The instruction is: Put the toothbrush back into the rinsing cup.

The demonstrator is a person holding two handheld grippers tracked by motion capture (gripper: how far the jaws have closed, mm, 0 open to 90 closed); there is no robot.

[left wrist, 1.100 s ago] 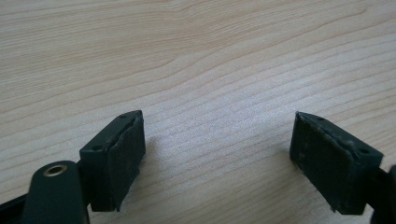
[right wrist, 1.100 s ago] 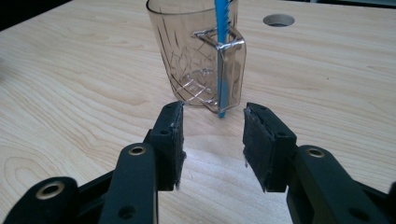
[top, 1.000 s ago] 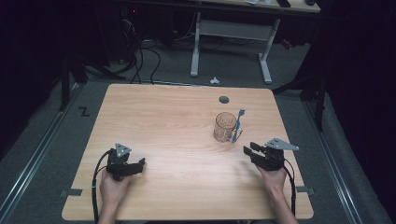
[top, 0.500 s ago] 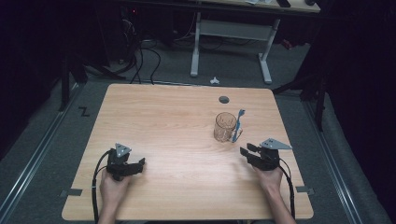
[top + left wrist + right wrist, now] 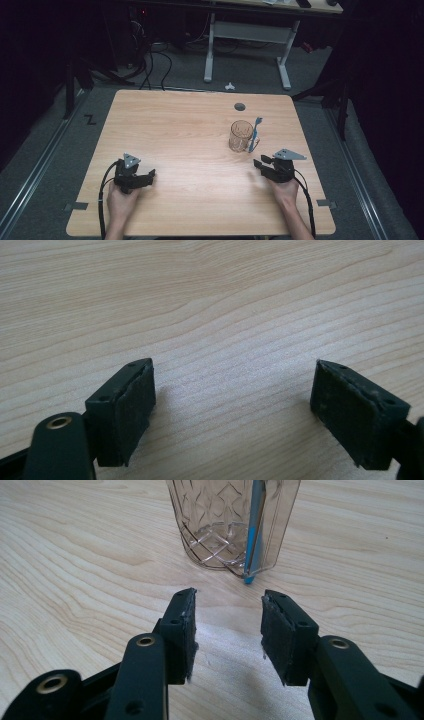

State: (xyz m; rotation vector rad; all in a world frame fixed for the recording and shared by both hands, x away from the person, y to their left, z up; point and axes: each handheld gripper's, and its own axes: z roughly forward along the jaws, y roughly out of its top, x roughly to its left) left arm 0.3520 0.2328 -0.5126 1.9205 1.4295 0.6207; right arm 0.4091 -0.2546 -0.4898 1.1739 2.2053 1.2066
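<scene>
Cup (image 5: pixel 241 135) is standing upright right of centre in the high view, on the desk (image 5: pixel 190 130), with a blue stick (image 5: pixel 255 132) leaning in or against its right side and rising past the rim toward the upper right. I judge the cup to be clear, faceted plastic or glass: light, stiff, smooth enough to slip, and easy to tip if nudged. Its long axis is running straight up from the desk, mouth upward. The right claw (image 5: pixel 261 165) is sitting just below and right of the cup, apart from it, pointing toward the upper left. The left claw (image 5: pixel 148 174) is resting at lower left, well apart from the cup.

In the left gripper view, the left claw (image 5: pixel 232 405) is standing wide, with bare wood grain between its jaws and nothing held.

In the right gripper view, the right claw (image 5: pixel 227 630) is standing moderately apart and empty, aiming at the cup (image 5: pixel 220 520) at top centre. The stick (image 5: pixel 254 530) is running near vertical down the cup's right part, its lower tip at the base; whether it is inside the wall I cannot tell. The stick looks thin and light, best pinched on its shaft above the rim; the cup would be safer taken across its lower body than at the rim.
</scene>
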